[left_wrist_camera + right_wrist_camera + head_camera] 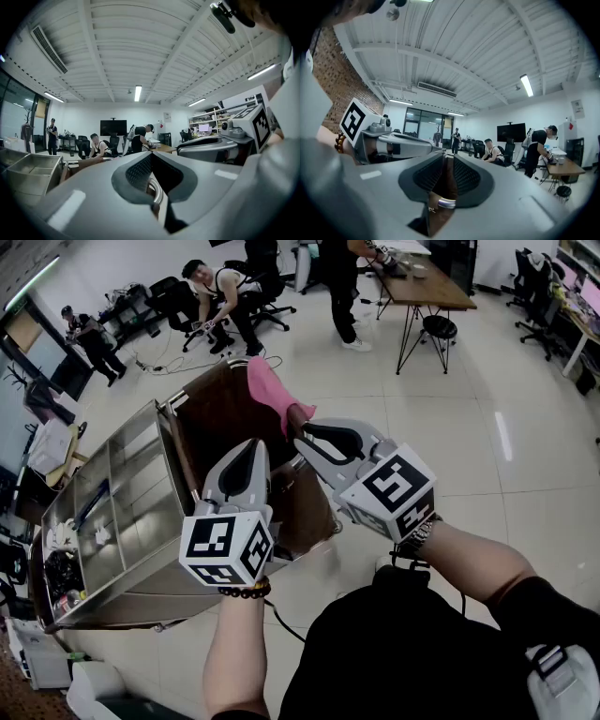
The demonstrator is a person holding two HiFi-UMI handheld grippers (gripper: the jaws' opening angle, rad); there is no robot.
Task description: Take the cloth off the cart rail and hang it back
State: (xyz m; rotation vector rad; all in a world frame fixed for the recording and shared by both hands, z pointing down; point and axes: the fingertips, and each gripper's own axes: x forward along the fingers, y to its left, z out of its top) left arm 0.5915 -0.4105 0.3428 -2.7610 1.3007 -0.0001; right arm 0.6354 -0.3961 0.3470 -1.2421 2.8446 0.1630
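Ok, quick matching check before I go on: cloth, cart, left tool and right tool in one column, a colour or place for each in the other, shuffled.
Things:
1. cloth
2. cart
3. left tool
4. right tool

Colour or place:
A. steel, at the head view's left
B. pink, draped over the rail
C. tip just below the cloth's lower end
D. tip farther from the cloth, over the cart's near side

Pairs: 1-B, 2-A, 3-D, 4-C.

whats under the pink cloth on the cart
The pink cloth hangs over the top edge of the cart, brown panel showing beside it. The edge beneath the cloth is covered.
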